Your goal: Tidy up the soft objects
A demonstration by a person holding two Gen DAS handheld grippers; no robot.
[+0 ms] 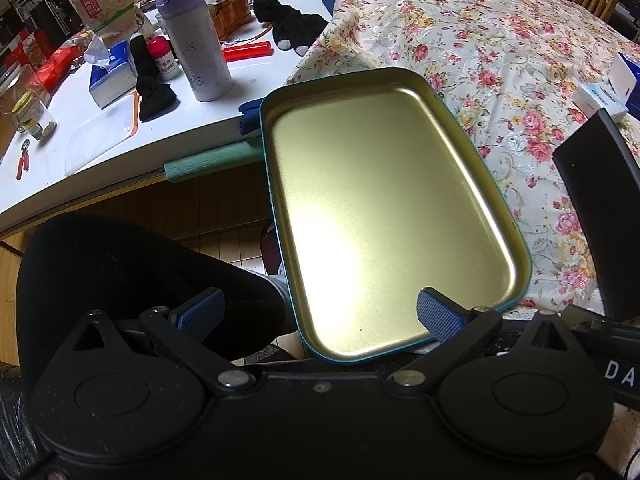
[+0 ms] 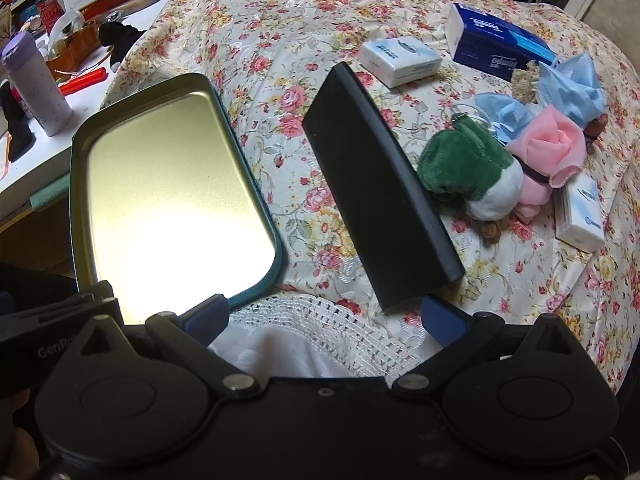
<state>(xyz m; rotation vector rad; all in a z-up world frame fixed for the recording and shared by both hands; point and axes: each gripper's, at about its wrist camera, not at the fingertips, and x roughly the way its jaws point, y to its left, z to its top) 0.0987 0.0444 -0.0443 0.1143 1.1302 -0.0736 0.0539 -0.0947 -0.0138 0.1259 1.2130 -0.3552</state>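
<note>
Soft things [image 2: 520, 148] lie heaped on the floral cloth [image 2: 280, 20] at the far right: a green and white plush [image 2: 468, 172], pink fabric [image 2: 554, 148] and blue masks [image 2: 572, 84], with tissue packs [image 2: 396, 60] nearby. An empty tin tray [image 1: 384, 208] (teal outside, gold inside) rests at the cloth's near left edge. A black flat object [image 2: 376, 184] lies between tray and heap. The left gripper [image 1: 320, 312] and right gripper [image 2: 324, 316] both have their fingers spread apart, grasping nothing
</note>
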